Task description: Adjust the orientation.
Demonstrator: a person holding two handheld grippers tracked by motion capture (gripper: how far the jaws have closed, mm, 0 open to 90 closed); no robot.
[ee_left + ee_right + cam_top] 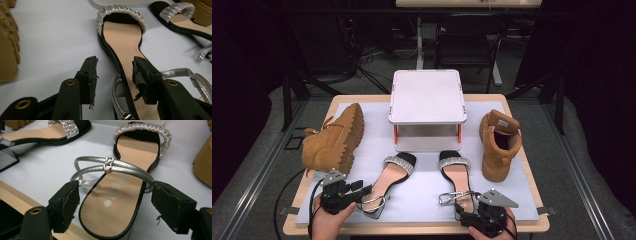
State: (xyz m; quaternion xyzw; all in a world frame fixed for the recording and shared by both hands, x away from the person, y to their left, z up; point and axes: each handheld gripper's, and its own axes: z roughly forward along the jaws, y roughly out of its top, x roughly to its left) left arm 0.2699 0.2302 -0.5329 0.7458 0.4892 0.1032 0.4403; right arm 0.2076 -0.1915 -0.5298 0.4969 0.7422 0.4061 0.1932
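Sandals are clearly what this is about: two black flat sandals with tan insoles, sparkly silver toe bands and thin silver ankle straps, lying side by side at the front of the white-covered bench (422, 200). Left sandal (389, 182) is angled, right sandal (457, 180) sits straighter. Behind them is a small white two-tier shoe rack with orange posts (427, 107), plus a tan suede lug-sole boot tipped on its side (334, 140) at the left and its mate standing upright (499, 145) at the right.

Left tongs (113, 75) are spread open low over the heel end of the left sandal, one jaw on the bare bench outside the sole edge, the other above the insole by the strap. Right tongs (116, 205) are gaping wide on either side of the right sandal's heel, with the buckled straps looped just ahead of the jaws. Neither is pinching anything yet.

My guess is both are about to grab. I'd bite the sole edge or heel rather than the floppy straps, since those will just swing and let the shoe dangle. The left one probably wants to straddle the sole rim squarely before closing.

Both hands come in low from the near edge, tongs pointing forward and slightly down.
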